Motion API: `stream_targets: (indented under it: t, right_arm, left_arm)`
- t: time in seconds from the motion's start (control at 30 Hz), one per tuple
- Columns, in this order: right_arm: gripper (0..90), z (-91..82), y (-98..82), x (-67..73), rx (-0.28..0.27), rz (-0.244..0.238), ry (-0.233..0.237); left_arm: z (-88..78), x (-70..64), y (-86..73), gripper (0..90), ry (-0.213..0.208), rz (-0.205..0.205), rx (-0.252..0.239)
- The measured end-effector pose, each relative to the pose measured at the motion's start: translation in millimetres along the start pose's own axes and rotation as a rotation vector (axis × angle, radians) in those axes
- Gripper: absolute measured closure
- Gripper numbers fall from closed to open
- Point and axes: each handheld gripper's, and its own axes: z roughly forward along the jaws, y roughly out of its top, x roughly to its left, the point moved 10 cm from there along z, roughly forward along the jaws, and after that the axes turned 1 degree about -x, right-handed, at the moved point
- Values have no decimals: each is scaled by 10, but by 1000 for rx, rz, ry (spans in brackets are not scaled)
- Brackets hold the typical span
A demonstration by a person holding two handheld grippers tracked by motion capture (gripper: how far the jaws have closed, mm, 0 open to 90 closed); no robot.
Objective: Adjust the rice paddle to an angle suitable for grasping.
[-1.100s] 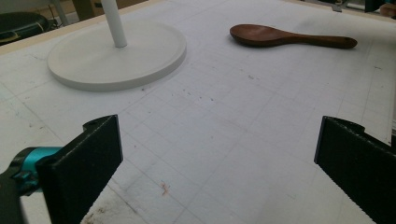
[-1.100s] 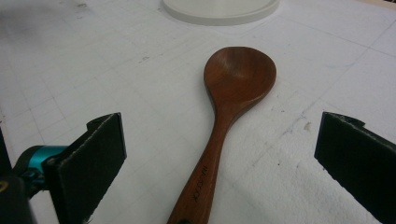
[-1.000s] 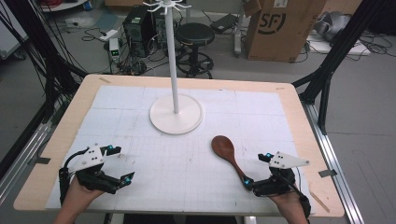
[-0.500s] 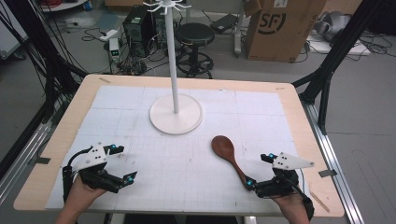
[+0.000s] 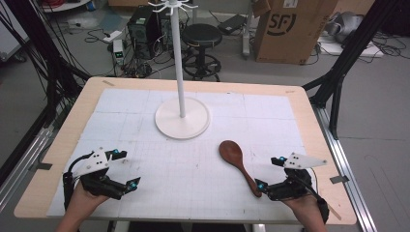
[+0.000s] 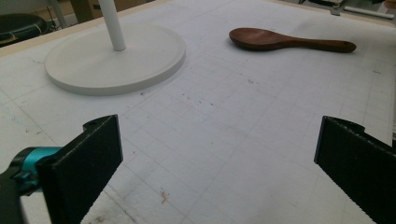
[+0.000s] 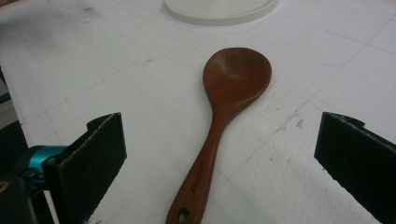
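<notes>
Wooden spoon (image 5: 239, 166) flat on the white gridded worktop (image 5: 145, 116), bowl toward the round base of the white stand (image 5: 182, 117), handle end just beside the right gripper (image 5: 266, 173). Left gripper (image 5: 126, 167) well apart from it, over bare mat near the front edge.

From the left gripper view: jaws spread wide, nothing between them, touching nothing; spoon (image 6: 289, 41) lying far off to the right, stand base (image 6: 116, 58) ahead.

From the right gripper view: jaws spread wide too, empty — spoon (image 7: 224, 116) running up the middle between them, hanging hole at the near end, bowl facing up. Handle not yet pinched.

Judged by look: light, stiff, solid wood, smooth varnished surface so possibly a little slippery, not fragile. Best hold likely across the narrow handle a little above the hole — flat enough for the jaws to close on squarely, leaving the hole free.
</notes>
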Motion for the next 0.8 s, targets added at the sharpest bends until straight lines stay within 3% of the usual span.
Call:
stream_targets:
  t: [0.1,0.43,0.8]
  right_arm:
    - [39,48,40,-26,34,-31,-15]
    - [47,150,125,-74,97,-39,-13]
    - [53,366,88,-15,246,-52,-7]
  left_arm:
    - [-2,-1,0,16,-1,2,0]
    - [-15,-6,-8,16,0,4,4]
    - [-22,-10,-15,16,3,7,8]
